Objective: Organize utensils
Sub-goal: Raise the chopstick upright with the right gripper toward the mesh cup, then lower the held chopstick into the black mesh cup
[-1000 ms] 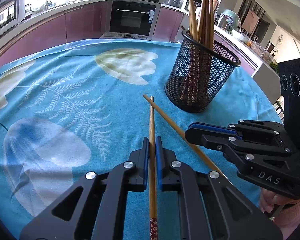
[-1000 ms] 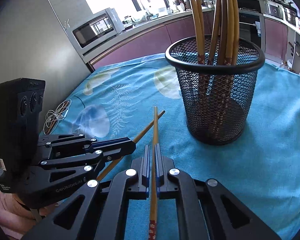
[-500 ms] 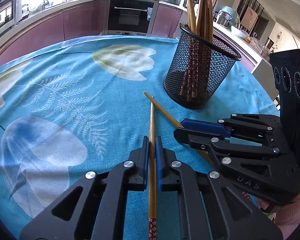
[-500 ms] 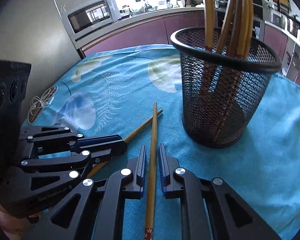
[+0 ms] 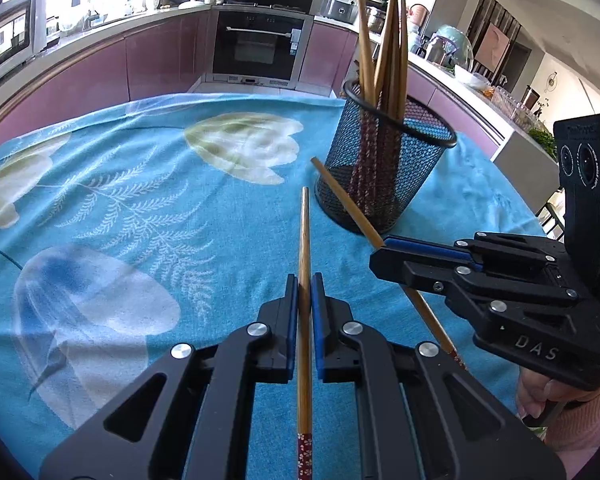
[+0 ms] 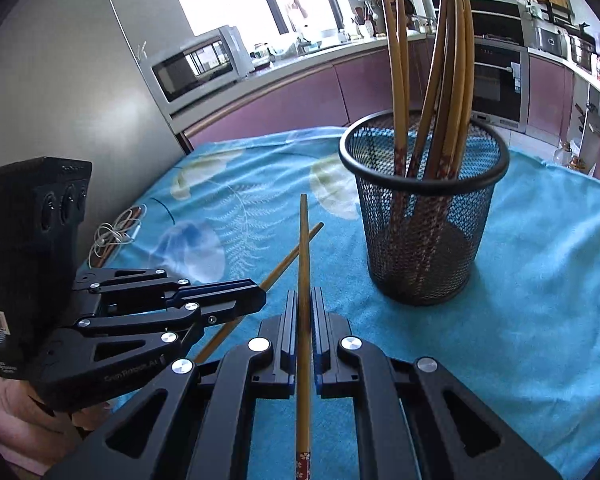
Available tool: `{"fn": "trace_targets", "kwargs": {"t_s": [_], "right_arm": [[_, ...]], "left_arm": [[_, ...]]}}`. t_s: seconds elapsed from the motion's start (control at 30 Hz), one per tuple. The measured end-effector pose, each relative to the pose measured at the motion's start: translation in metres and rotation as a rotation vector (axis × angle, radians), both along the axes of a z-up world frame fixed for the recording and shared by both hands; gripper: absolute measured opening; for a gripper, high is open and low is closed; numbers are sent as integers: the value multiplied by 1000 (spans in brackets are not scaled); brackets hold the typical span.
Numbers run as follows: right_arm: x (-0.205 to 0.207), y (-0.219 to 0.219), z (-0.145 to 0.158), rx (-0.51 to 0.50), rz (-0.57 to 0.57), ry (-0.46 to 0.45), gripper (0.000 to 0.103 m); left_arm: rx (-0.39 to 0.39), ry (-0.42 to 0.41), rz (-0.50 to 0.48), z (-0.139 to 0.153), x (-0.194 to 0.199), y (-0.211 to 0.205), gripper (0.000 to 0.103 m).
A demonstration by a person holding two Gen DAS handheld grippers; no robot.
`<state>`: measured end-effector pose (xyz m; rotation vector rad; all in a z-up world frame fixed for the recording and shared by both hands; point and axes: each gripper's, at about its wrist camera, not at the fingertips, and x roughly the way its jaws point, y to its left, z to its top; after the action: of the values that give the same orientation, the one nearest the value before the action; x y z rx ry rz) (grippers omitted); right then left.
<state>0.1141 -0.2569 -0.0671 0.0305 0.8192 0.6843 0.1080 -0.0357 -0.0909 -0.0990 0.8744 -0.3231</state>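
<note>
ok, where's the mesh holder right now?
The mesh holder stands upright on the blue cloth, ahead and right of both held chopsticks in both wrist views, with several chopsticks inside it.

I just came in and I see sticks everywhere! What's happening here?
A person is tidying chopsticks into the mesh cup on the blue cloth. Each hand works a gripper. The left gripper is shut on one chopstick, and the right gripper is shut on another chopstick. Both sticks point toward the cup, which already holds several chopsticks. Neither held stick is in it yet.
</note>
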Motion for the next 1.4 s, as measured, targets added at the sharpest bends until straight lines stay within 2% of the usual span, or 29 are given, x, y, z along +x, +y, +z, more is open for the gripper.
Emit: {"fn": "trace_targets", "kwargs": {"t_s": [0.77, 1.4], "right_arm": [[-27, -50, 62, 150, -71, -159, 6], [-29, -63, 101, 180, -93, -277, 6]], "left_arm": [[-161, -115, -62, 66, -31, 15, 7], [-245, -213, -72, 110, -35, 25, 7]]}}
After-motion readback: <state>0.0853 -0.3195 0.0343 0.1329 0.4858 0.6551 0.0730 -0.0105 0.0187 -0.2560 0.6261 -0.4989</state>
